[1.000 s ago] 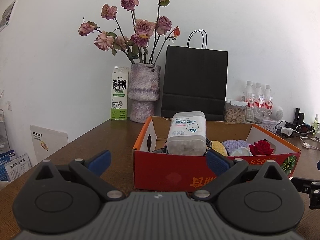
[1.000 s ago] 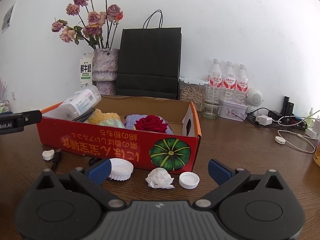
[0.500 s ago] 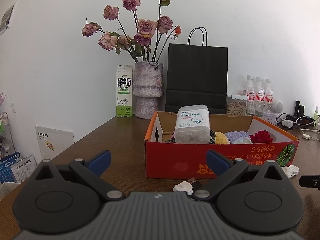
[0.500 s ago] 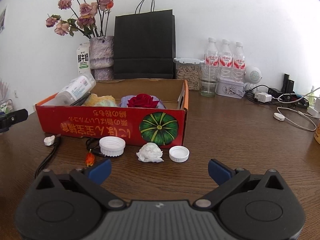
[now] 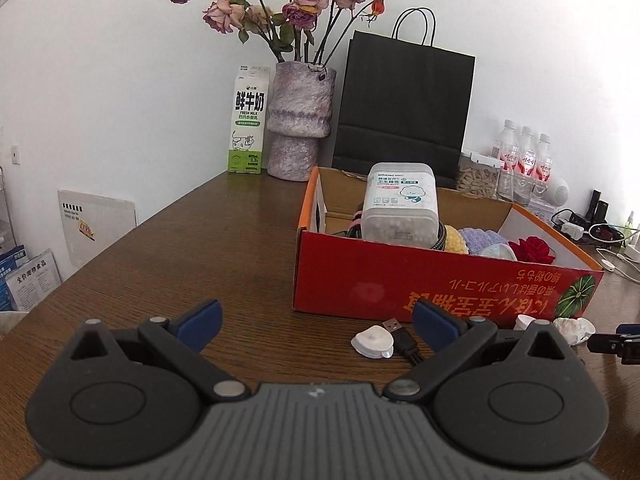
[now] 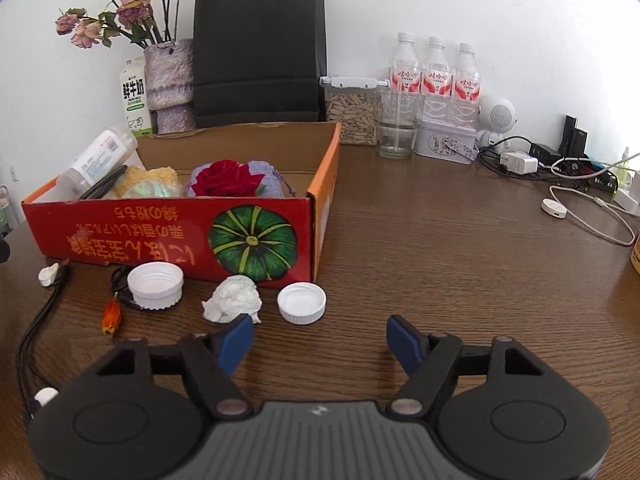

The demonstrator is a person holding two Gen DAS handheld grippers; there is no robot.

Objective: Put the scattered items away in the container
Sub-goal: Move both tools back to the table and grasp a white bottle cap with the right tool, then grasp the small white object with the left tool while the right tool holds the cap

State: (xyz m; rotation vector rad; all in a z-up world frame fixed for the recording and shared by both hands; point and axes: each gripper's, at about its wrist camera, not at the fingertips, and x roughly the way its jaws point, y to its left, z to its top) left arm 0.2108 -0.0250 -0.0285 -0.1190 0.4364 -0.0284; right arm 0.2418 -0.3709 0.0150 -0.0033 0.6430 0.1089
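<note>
Since a second ago both cameras have tipped downward and the right gripper has come nearer the scattered bits; its jaws have just been closing, yet they are apart with bare worktop between them and nothing held. Left to right in the right wrist view: a small white piece with a black cable lies by the box's left corner, then a large white cap, a little orange item, a crumpled tissue just beyond the left fingertip, and a smaller white cap. All sit on the worktop just in front of the red cardboard box, outside it. Inside the box are a tilted plastic jar, a yellow cloth and a red rose. The left gripper is spread wide and empty, with the white piece and a USB plug just beyond it.
</note>
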